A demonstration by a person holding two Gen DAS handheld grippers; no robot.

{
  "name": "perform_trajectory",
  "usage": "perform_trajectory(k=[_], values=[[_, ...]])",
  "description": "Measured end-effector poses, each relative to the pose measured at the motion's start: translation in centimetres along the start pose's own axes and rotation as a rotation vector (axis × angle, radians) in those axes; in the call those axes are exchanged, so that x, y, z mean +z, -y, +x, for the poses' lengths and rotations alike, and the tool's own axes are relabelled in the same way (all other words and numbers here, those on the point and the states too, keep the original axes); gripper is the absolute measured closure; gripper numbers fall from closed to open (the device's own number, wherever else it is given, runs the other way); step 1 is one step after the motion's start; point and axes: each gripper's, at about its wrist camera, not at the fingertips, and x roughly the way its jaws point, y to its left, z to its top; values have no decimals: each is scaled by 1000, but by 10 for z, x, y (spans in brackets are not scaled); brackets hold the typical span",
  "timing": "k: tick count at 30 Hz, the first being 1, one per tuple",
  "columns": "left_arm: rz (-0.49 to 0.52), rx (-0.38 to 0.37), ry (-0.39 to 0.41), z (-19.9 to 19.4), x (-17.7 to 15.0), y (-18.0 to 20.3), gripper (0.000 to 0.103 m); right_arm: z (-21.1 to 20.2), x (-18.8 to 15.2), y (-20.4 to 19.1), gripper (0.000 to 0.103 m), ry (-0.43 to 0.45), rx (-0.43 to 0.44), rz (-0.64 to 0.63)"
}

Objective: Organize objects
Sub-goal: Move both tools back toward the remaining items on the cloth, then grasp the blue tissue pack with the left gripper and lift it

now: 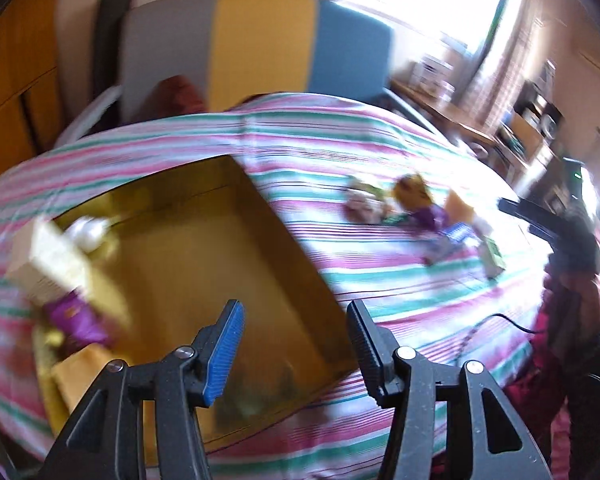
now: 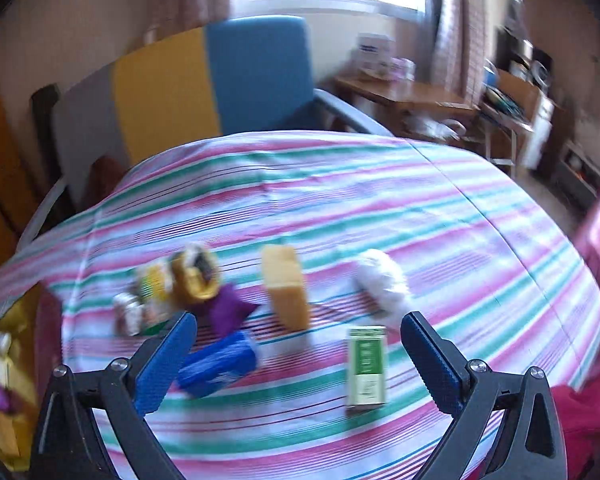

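Blue-yellow chair [image 2: 220,80], wooden desk [image 2: 404,94]

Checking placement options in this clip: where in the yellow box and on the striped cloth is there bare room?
The yellow box is bare across its middle and near corner; items crowd its left end. The striped cloth is free behind the cluster, toward the chair. It is crowded around the green carton and blue packet.

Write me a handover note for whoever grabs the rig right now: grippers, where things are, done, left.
Left gripper: open, empty, over the yellow box.
Right gripper: wide open, empty, over the loose items.
Done: a few things already sit at the box's left end, among them a purple packet.
Left, on the striped cloth: green carton, blue pack, tan block, white bundle, gold jar, more small items beside it.
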Motion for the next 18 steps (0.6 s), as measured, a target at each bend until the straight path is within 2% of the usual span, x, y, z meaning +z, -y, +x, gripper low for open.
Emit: perform_trajectory(k=[3,5,8,13,18], values=[[86,-47,-19,14,10,36,49,7,2,24,0,-16,45,141],[138,-83,-33,26,15,58,49,6,3,30,0,-4,47,172],[189,-154,-58,47,23,88,49,11,3,39,0,-32,73,225],[295,-176,-83,78,31,126,49,14,1,49,0,-53,90,294],[406,-199,-93,106,39,159,47,18,0,51,0,-74,102,307]])
